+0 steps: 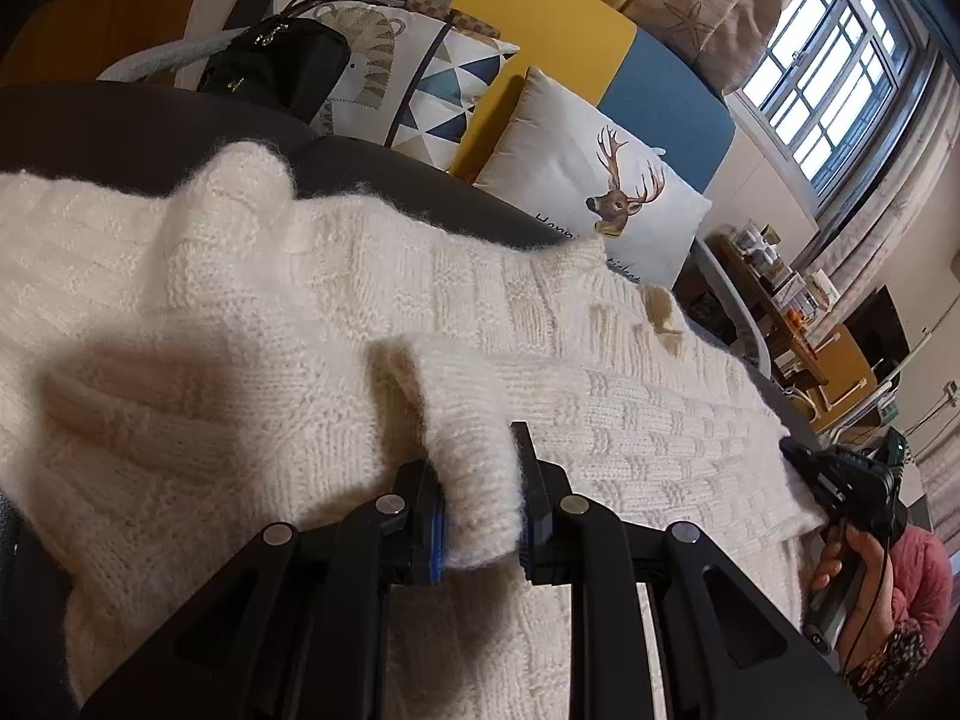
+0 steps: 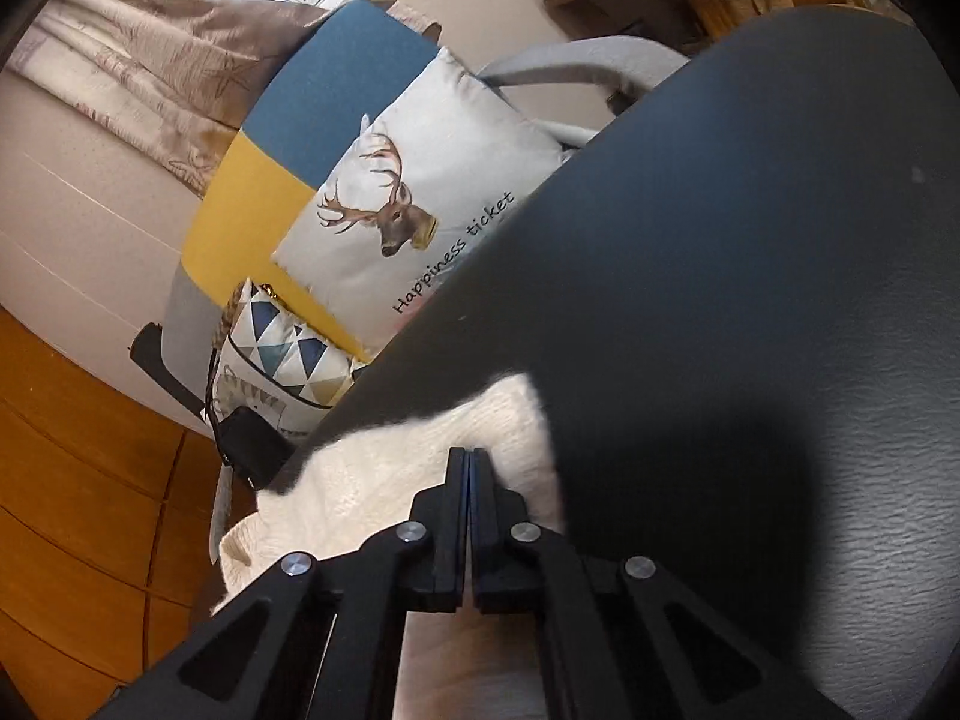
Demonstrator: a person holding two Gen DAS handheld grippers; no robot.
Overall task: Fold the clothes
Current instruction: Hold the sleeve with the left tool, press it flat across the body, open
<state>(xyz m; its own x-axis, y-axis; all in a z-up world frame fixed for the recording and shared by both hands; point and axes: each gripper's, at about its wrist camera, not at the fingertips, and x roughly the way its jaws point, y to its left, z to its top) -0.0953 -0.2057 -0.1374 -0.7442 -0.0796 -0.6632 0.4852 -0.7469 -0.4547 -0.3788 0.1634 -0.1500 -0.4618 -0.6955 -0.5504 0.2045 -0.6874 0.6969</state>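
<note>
Sweater (image 1: 300,312) lay on worktop (image 2: 720,240); left gripper (image 1: 480,498) pinched cuff (image 1: 474,480) for folding, right gripper (image 2: 469,462) fingers closed at hem.

left tool (image 1: 477,498): black, blue pads, silver screws | right tool (image 2: 469,480): black | sleeve (image 1: 921,570): pink (floral cuff)

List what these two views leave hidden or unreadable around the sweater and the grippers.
- Left wrist view: the sweater runs off the left and bottom edges, so its full shape is unknown.
- Left wrist view: the deer pillow text is cut by the sweater.
- Right wrist view: whether the shut right gripper pinches fabric; its fingers hide it.
</note>
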